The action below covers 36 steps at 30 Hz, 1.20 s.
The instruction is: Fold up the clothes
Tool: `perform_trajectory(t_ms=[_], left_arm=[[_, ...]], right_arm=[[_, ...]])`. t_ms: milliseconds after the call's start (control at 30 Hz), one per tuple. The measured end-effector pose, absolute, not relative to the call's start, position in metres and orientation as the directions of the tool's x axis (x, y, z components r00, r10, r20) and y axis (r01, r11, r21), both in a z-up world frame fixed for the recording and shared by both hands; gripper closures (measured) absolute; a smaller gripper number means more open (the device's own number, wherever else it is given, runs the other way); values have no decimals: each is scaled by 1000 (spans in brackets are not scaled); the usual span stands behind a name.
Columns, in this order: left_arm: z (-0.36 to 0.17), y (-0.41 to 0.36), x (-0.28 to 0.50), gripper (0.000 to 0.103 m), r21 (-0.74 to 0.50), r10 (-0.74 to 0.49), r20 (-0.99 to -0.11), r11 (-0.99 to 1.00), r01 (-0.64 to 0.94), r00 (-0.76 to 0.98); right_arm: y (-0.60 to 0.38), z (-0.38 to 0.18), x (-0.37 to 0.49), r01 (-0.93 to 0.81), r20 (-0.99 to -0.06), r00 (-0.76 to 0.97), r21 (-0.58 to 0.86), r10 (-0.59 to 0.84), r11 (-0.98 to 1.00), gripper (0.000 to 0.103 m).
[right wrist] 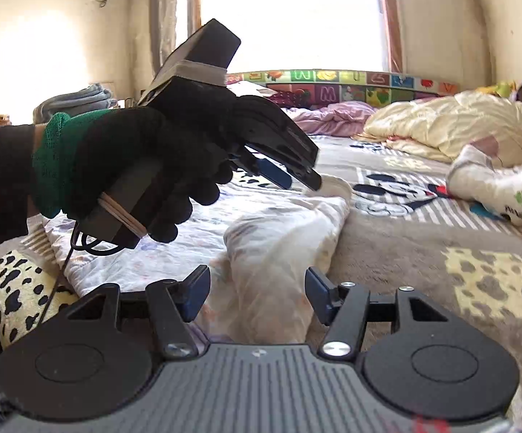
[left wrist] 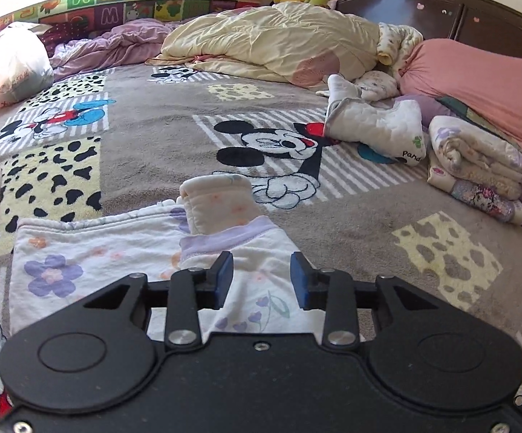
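Left hand-held gripper (left wrist: pixel 261 281) and right hand-held gripper (right wrist: pixel 257 294) wide over floral garment (left wrist: pixel 91 252); gloved hand (right wrist: pixel 134 158) only right-view.

Floral garment (left wrist: pixel 91 252), lower left of frame: soft quilted cloth, matt. Blanket (left wrist: pixel 160 122) under it: fuzzy pile, rough. Left gripper (left wrist: pixel 261 274): matt black plastic w/ shiny metal screws, blue rubbery pads. Headboard (left wrist: pixel 452 11), upper right: glossy dark wood. Glove (right wrist: pixel 145 158), left-centre: black knit.

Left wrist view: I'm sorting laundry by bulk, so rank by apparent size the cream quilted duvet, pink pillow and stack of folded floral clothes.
1. Cream quilted duvet, largest.
2. Pink pillow.
3. Stack of folded floral clothes, smallest.
Fisheye distortion and differing distances make true sizes unsure.
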<state>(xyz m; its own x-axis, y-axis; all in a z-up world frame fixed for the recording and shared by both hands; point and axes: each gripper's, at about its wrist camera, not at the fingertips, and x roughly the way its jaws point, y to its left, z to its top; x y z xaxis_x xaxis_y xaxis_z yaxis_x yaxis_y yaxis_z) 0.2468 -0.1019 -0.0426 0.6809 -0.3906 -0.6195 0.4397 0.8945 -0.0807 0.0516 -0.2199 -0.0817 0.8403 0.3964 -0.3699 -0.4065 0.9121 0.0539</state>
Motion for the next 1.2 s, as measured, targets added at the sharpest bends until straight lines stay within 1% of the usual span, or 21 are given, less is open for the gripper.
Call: perform_trajectory(t_ms=[67, 133, 167, 233, 333, 467, 500, 600, 633, 667, 733, 800, 867, 1000, 1100, 1167, 1200], left_arm=[[-49, -106, 250, 70, -55, -371, -630, 897, 438, 682], [-56, -110, 253, 70, -29, -351, -640, 900, 436, 683], [-60, -112, 255, 70, -16, -341, -645, 901, 434, 683], [-67, -116, 259, 66, 10, -321, -655, 902, 432, 684], [-77, -122, 264, 64, 49, -290, -668, 902, 429, 686], [-91, -130, 270, 63, 101, -248, -683, 900, 425, 687], [-89, -125, 270, 63, 72, -254, -687, 909, 411, 681], [-78, -111, 258, 63, 45, -267, -668, 917, 396, 694], [-73, -104, 251, 64, 13, -285, -657, 921, 389, 698], [-68, -97, 245, 63, -21, -304, -645, 924, 382, 701], [-57, -80, 232, 60, -56, -305, -612, 937, 344, 730], [-47, -55, 219, 60, -102, -295, -597, 950, 294, 746], [-41, -29, 205, 60, -154, -283, -585, 959, 239, 760], [-41, 46, 171, 60, -322, -192, -580, 947, -6, 792], [-47, 112, 133, 59, -412, -37, -590, 873, -260, 807], [-56, 152, 107, 59, -446, 80, -616, 784, -431, 784], [-60, 166, 98, 59, -462, 114, -625, 744, -483, 772]], right_arm=[[-215, -89, 62, -428, -382, 826, 53, 414, 902, 46], [-210, -101, 74, -451, -453, 781, 65, 429, 890, 45], [-209, -106, 76, -457, -469, 773, 57, 428, 888, 44], [-204, -107, 73, -467, -481, 770, 20, 419, 884, 40], [-203, -113, 73, -468, -498, 762, 18, 414, 884, 33], [-201, -118, 73, -480, -509, 757, -7, 410, 877, 29], [-200, -118, 72, -481, -508, 757, -8, 410, 877, 29], [-203, -115, 66, -485, -494, 758, 11, 426, 875, 29], [-203, -114, 63, -489, -487, 760, 8, 430, 872, 29], [-202, -113, 59, -489, -478, 766, -2, 429, 872, 30], [-198, -112, 53, -482, -462, 786, -43, 410, 875, 30], [-195, -110, 48, -473, -450, 801, -72, 395, 878, 31], [-194, -107, 41, -463, -435, 815, -91, 383, 882, 31], [-192, -99, 24, -456, -399, 838, -133, 373, 880, 31], [-185, -98, 18, -477, -385, 836, -155, 392, 865, 32], [-180, -97, 18, -493, -387, 827, -148, 409, 857, 32], [-178, -96, 18, -501, -388, 821, -141, 418, 854, 33]])
